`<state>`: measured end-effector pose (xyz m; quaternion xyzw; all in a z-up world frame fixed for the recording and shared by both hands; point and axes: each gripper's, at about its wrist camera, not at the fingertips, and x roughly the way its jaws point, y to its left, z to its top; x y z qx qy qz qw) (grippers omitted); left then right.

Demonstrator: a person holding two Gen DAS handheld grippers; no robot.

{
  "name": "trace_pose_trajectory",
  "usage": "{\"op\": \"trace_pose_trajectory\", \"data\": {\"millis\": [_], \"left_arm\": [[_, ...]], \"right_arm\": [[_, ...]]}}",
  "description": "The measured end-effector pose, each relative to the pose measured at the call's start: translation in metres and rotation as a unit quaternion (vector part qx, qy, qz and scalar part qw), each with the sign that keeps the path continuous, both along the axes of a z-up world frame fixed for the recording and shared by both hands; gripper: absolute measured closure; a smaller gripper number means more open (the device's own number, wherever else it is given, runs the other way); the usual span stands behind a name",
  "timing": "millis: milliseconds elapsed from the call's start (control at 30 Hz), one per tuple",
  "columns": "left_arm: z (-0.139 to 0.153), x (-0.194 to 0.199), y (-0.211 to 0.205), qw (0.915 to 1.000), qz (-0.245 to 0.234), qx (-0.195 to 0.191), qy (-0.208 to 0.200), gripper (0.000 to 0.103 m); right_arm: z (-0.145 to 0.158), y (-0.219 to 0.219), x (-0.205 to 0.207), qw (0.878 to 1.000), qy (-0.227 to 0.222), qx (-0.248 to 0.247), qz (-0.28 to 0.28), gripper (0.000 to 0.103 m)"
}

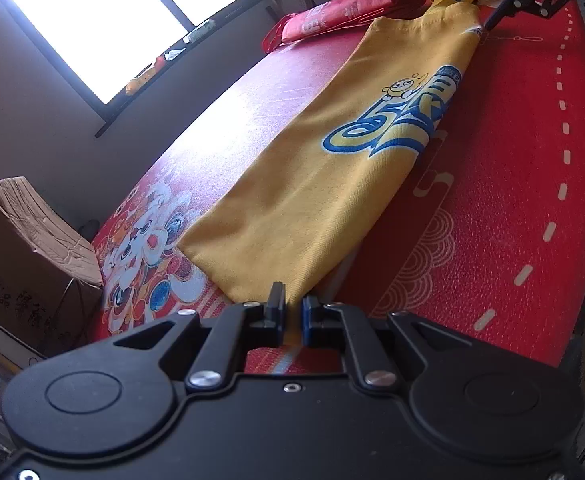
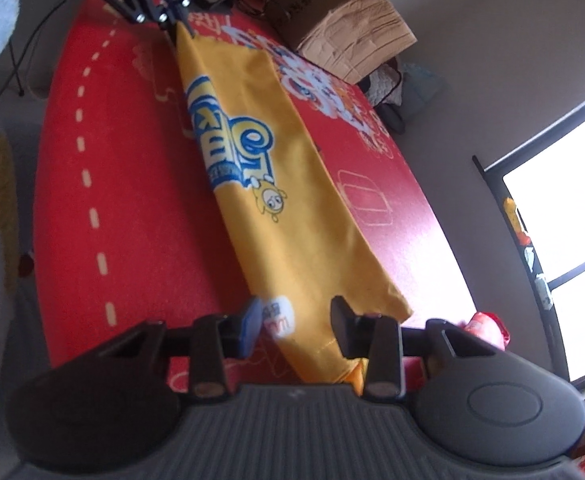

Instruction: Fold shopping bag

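- Pinching the near corner of the yellow bag, the left gripper had its fingers pressed together on the cloth.
- The right gripper had its fingers partly spread, straddling the bag's other end without pressing it.
- The bag lay folded lengthwise on the red mat, mid-frame.

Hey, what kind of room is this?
Probably a room in a home: a window with clutter on its sill, a taped cardboard box, and a red printed mat as the work surface.
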<state>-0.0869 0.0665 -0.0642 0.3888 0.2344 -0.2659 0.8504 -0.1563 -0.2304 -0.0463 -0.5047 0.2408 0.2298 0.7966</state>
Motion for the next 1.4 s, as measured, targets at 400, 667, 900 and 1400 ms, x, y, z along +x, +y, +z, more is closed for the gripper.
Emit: {"op": "trace_pose_trajectory", "data": {"millis": [400,667,900,1400], "left_arm": [[0.002,0.001,0.006,0.9981,0.032,-0.05,0.013,0.094],[0.006,0.003,0.015,0.9954,0.044,-0.08,0.03,0.092],[0.015,0.007,0.027,0.9894,0.046,-0.113,0.078,0.089],[0.016,0.005,0.026,0.9905,0.047,-0.102,0.08,0.088]], "right_arm": [[-0.033,0.005,0.017,0.99,-0.008,-0.133,0.036,0.076],[-0.007,-0.005,0.029,0.996,0.079,-0.023,-0.028,0.093],[0.031,-0.044,0.073,0.942,0.243,0.183,-0.141,0.091],[0.038,0.024,0.038,0.987,0.146,0.02,0.058,0.071]]}}
